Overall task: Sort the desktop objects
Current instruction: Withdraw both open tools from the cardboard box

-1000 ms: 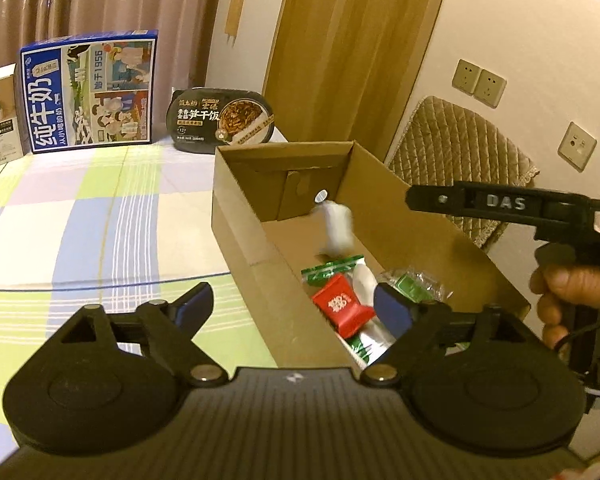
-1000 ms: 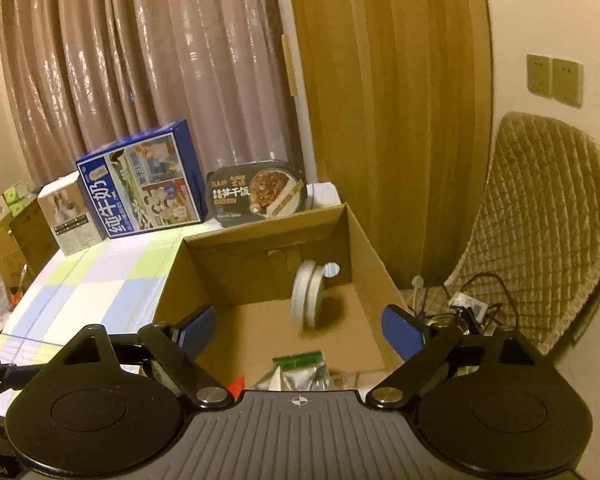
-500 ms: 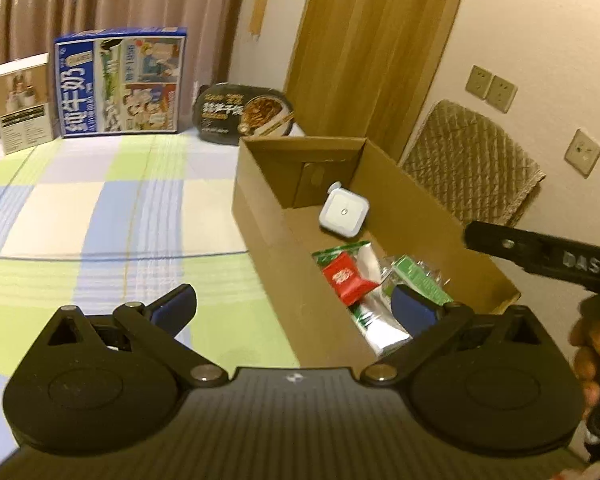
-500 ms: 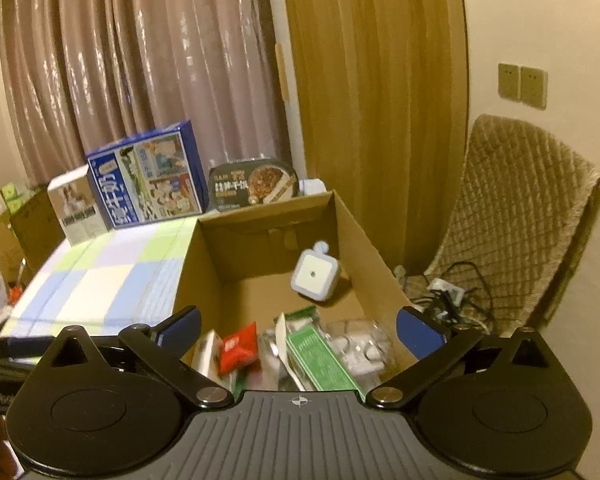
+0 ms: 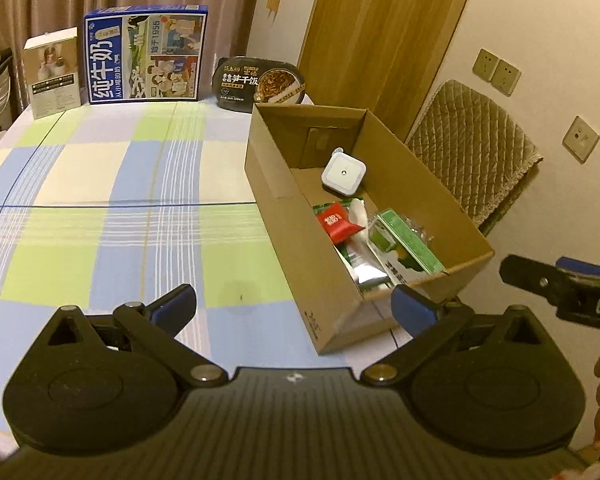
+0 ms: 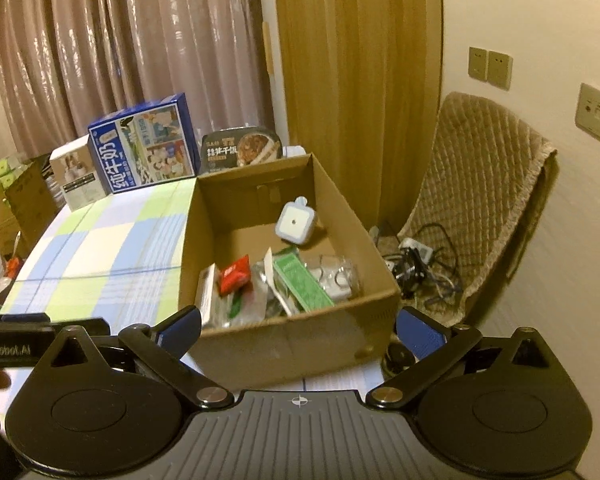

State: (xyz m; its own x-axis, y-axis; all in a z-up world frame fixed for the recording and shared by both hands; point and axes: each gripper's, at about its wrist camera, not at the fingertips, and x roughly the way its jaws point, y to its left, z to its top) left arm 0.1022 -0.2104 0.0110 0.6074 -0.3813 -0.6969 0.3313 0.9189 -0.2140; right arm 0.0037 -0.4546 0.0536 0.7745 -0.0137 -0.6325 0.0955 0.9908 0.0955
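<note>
An open cardboard box [image 5: 284, 224] [image 6: 284, 344] stands at the right edge of the checked tablecloth. Inside it lie a white square gadget [image 5: 343, 171] [image 6: 295, 224] leaning on the far wall, a red packet [image 5: 336, 221] [image 6: 235, 273], a green flat box [image 5: 410, 242] [image 6: 302, 282], a clear plastic pack [image 6: 338, 276] and foil sachets. My left gripper [image 5: 294, 306] is open and empty, above the table before the box. My right gripper [image 6: 298, 326] is open and empty, before the box's near wall.
A blue milk carton box [image 5: 144, 54], a small white box [image 5: 52, 72] and a black ready-meal tray [image 5: 260, 84] stand along the table's far edge. A quilted chair [image 6: 484, 208] and tangled cables [image 6: 416, 264] are right of the table, by the wall.
The white gadget dropped into the box and came to rest against its far wall. Both grippers drew back and up from the box, staying open.
</note>
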